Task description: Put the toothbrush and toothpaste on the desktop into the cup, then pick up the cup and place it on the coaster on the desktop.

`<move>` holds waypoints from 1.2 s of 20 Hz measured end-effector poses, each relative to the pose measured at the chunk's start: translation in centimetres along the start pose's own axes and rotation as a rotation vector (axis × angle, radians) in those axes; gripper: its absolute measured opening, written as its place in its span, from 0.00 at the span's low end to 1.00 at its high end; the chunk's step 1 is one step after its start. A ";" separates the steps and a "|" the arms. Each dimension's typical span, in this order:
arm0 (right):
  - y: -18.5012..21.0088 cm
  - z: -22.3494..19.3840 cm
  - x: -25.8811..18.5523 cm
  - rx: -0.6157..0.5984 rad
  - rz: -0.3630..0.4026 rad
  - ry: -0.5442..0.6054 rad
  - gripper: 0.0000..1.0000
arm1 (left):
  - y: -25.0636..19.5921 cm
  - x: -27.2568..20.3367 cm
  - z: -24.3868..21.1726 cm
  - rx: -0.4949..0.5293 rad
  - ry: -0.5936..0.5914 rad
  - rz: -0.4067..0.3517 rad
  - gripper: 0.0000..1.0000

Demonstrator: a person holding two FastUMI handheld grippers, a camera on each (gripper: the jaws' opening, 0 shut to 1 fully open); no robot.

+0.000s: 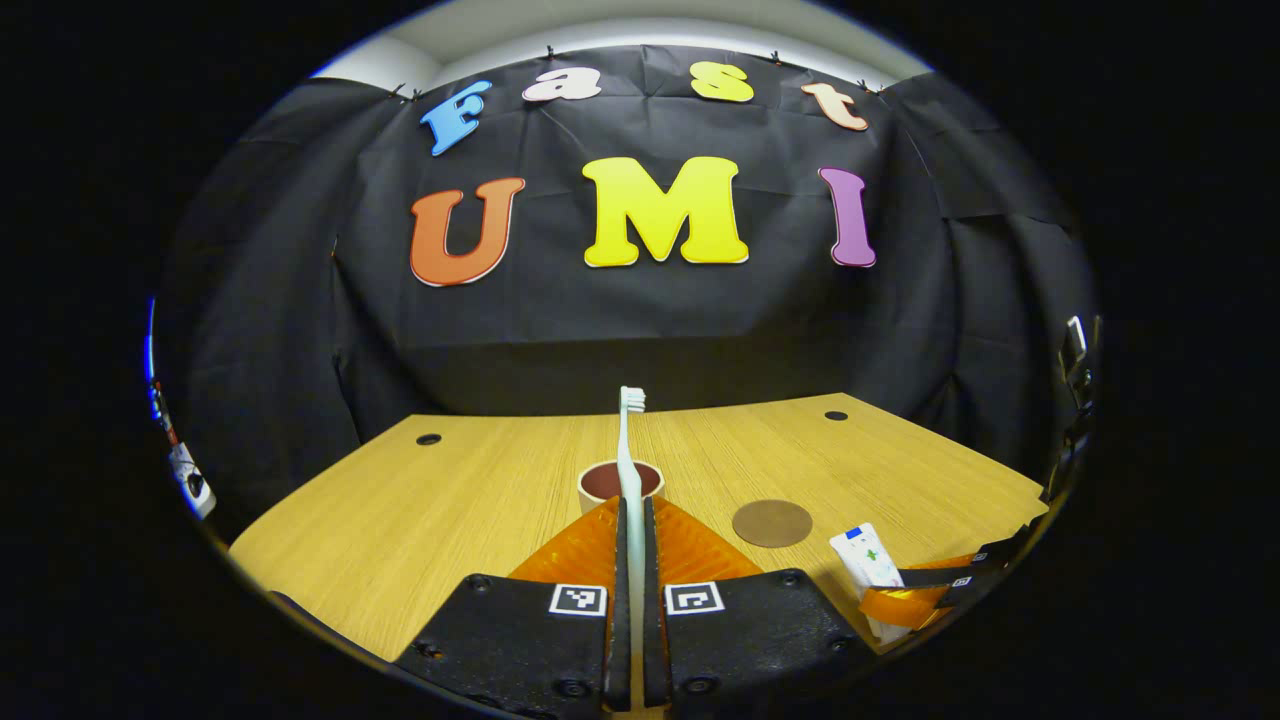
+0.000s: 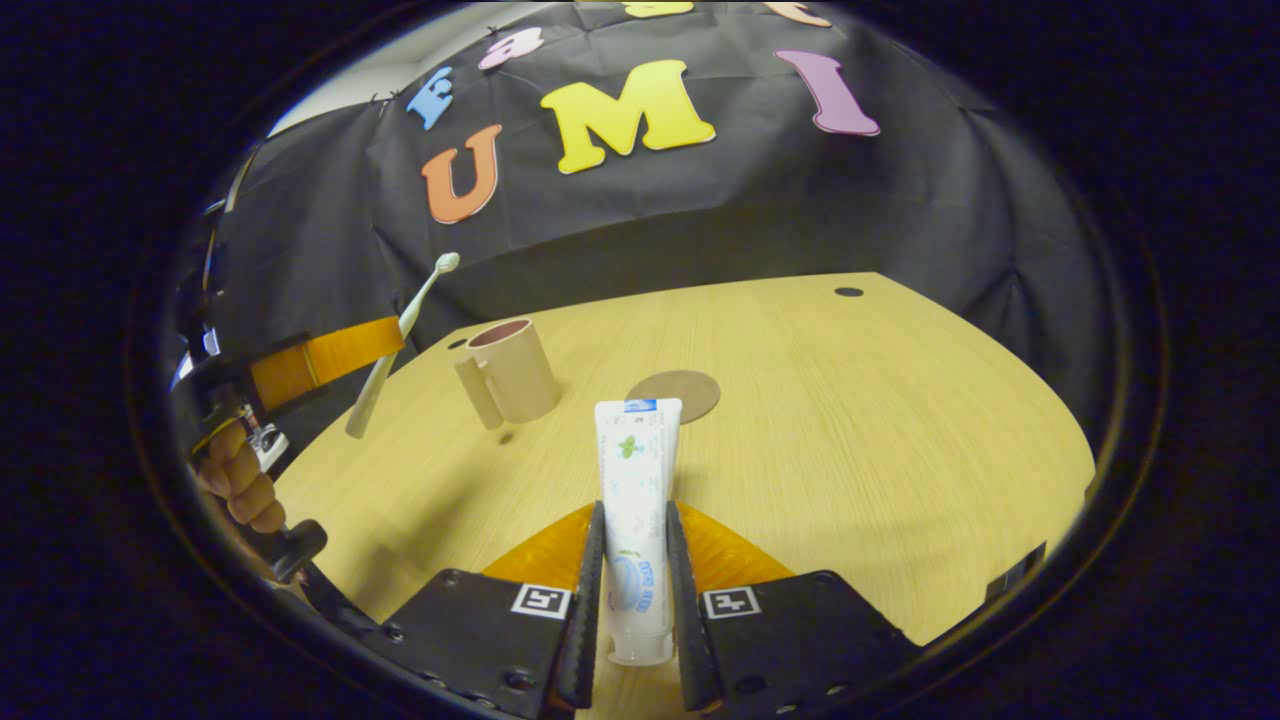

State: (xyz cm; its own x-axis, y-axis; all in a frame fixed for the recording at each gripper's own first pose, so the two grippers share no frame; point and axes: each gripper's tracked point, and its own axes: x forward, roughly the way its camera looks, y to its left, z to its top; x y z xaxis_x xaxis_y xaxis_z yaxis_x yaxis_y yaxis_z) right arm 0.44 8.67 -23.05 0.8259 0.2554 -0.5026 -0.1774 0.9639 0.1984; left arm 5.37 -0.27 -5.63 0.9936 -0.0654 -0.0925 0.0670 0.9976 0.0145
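Left gripper [image 1: 630, 600], nearest the lens in the left gripper view, is closed narrowly on the toothbrush [image 1: 630, 470], both fingers pressing its handle; the shaft rises upright, bristles uppermost, clear of the table [image 1: 450, 500]. Directly beyond the fingertips stands the cup [image 1: 620, 482], open mouth up, about midway between the table's side edges. Just right of the cup lies the flat round coaster [image 1: 771, 523], apart from it.

Right gripper [image 2: 634, 590], in the right gripper view, clamps the toothpaste [image 2: 637, 480] near its cap end, the crimped tail pointing up and away from the fingers. From this side the cup [image 2: 512, 368] stands ahead and to the left, its handle turned toward the camera, with the coaster [image 2: 674, 394] just beside it toward the table's middle. Farther left, a hand [image 2: 235, 480] carries the other gripper and the toothbrush [image 2: 400, 345], which hangs short of the cup, toward the table's left edge.

Handling, as judged: the toothbrush is light, stiff and thin, so a mid-handle hold suits it, though it may pivot between the pads. The toothpaste is a soft tube that yields under pressure; the firmer cap end is the better hold. The cup looks rigid and light, and may tip once tall items lean on its rim.
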 end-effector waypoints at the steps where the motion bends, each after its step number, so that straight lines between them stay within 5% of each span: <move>1: -0.1 0.3 -0.1 -0.005 -0.002 -0.013 0.34 | 0.1 0.6 0.4 0.003 -0.006 0.006 0.07; 15: -1.1 1.4 0.3 -0.018 -0.006 -0.070 0.36 | 2.5 10.6 4.9 -0.015 -0.074 0.031 0.06; 24: -0.8 0.7 0.6 -0.020 0.001 -0.054 0.34 | 2.0 12.0 3.5 -0.036 -0.046 0.019 0.08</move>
State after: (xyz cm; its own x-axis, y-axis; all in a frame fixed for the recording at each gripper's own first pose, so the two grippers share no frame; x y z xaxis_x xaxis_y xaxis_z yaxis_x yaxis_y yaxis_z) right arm 1.46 8.02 -22.93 0.8535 0.2520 -0.4562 -0.1879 0.9652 0.1818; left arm 17.72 0.92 -3.20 0.9978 -0.0461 -0.0467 0.0453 0.9988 -0.0196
